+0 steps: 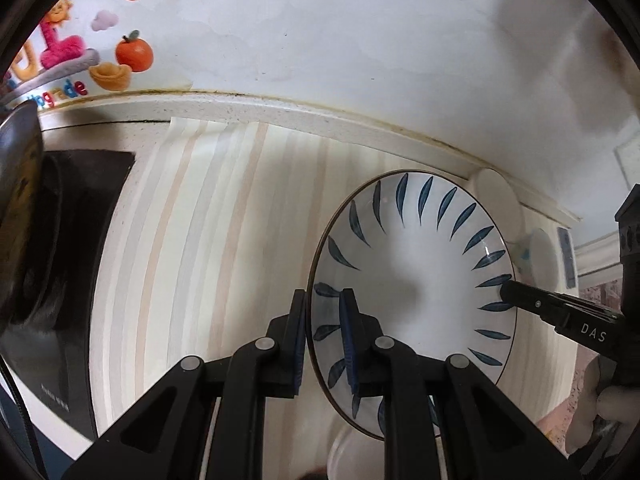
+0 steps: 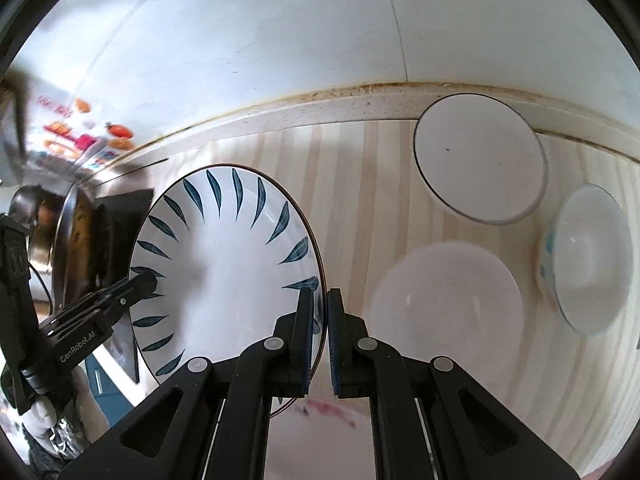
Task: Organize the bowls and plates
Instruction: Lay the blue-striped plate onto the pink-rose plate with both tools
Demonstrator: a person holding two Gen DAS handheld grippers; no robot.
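Note:
A white plate with blue leaf marks is held above the striped counter by both grippers. My left gripper is shut on its left rim. My right gripper is shut on its right rim; the plate fills the left of the right wrist view. The right gripper's finger shows at the plate's far rim in the left wrist view, and the left gripper's in the right wrist view. A dark-rimmed white bowl, a plain white bowl and a blue-patterned bowl sit to the right.
A black appliance and a metal pot stand at the left on the counter. The white wall with a stained backsplash edge runs along the back. Another white dish lies below the grippers.

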